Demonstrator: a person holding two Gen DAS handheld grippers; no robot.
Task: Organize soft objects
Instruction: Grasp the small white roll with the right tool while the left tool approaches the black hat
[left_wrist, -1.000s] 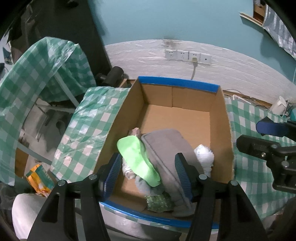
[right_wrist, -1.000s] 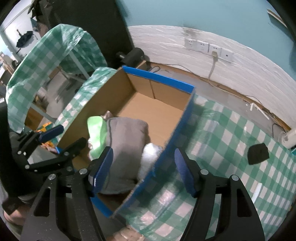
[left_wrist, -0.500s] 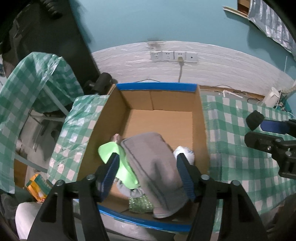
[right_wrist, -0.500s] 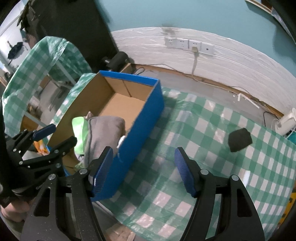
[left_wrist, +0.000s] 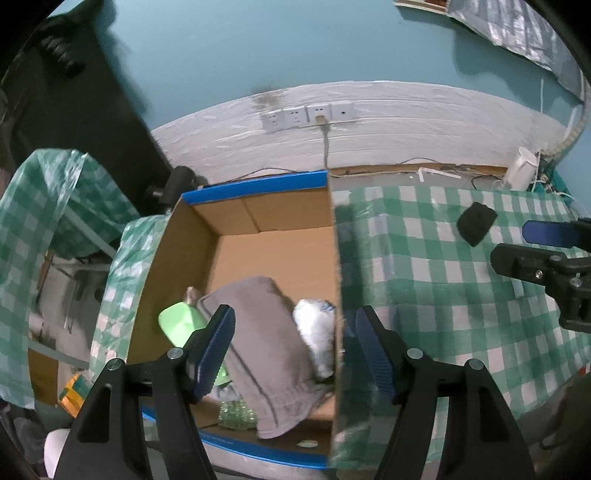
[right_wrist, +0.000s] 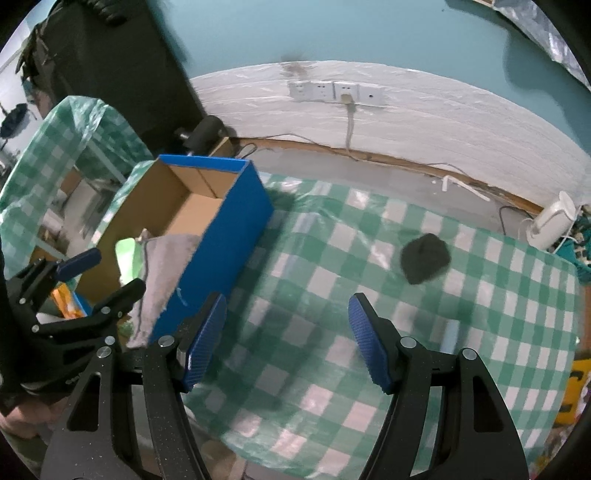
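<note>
- Four soft things lie in the box: a grey cloth, a green item, a white bundle and a sparkly green piece. One black lump sits apart on the checked table.
- Between box and lump stands the box's blue wall.
- Left gripper hangs wide open over the box's right wall, holding nothing. Right gripper is wide open and empty above the table, short of the lump.
- Only the left view shows the white bundle and sparkly piece; only the right view shows the wall's blue outside.
</note>
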